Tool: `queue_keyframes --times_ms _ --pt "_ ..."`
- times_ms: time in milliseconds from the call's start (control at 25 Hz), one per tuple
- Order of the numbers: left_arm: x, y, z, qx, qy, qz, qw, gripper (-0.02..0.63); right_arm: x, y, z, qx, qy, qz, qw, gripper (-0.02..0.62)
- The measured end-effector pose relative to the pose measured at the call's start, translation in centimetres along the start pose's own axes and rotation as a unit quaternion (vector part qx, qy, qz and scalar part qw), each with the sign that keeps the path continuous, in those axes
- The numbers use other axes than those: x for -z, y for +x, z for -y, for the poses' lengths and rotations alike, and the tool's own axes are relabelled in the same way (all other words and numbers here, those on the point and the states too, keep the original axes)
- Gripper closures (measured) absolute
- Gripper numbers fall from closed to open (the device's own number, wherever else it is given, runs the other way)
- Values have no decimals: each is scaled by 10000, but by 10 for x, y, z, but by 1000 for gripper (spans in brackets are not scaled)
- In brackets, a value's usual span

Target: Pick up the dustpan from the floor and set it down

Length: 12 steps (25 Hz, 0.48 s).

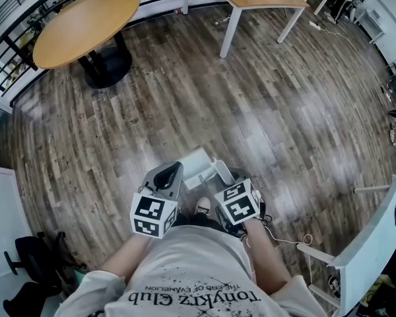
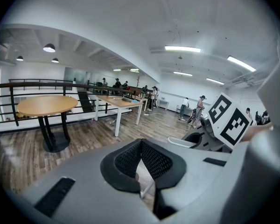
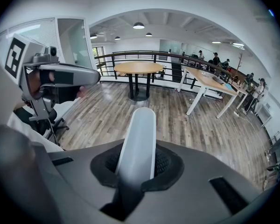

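The right gripper (image 3: 136,166) grips the pale grey plastic dustpan (image 1: 199,166) by its handle, seemingly lifted off the brown wooden plank floor (image 1: 251,111), the left gripper (image 2: 142,158) closed and empty; setting down remains.

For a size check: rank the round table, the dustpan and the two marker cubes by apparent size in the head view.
1. Round table: clearly largest.
2. Left marker cube and right marker cube: about alike, unranked.
3. Dustpan: its visible part looks smallest, but it is partly hidden, so unsure.
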<state>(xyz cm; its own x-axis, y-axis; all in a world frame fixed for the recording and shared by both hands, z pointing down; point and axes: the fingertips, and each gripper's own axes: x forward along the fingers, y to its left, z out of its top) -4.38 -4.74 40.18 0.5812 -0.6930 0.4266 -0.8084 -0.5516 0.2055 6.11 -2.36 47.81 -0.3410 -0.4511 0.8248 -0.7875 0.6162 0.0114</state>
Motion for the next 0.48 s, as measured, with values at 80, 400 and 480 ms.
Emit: queue_keyframes --times_ms 80,400,480 --pt "0 1 0 53 -56 23 10000 583 0 3 0 -13 -34 2 10000 522" --pt "1 8 -8 48 -93 -30 9999 583 1 17 8 -39 -86 -77 9999 522" --pt "3 10 -10 42 -101 -43 9999 583 0 19 10 -36 -92 -84 9999 522"
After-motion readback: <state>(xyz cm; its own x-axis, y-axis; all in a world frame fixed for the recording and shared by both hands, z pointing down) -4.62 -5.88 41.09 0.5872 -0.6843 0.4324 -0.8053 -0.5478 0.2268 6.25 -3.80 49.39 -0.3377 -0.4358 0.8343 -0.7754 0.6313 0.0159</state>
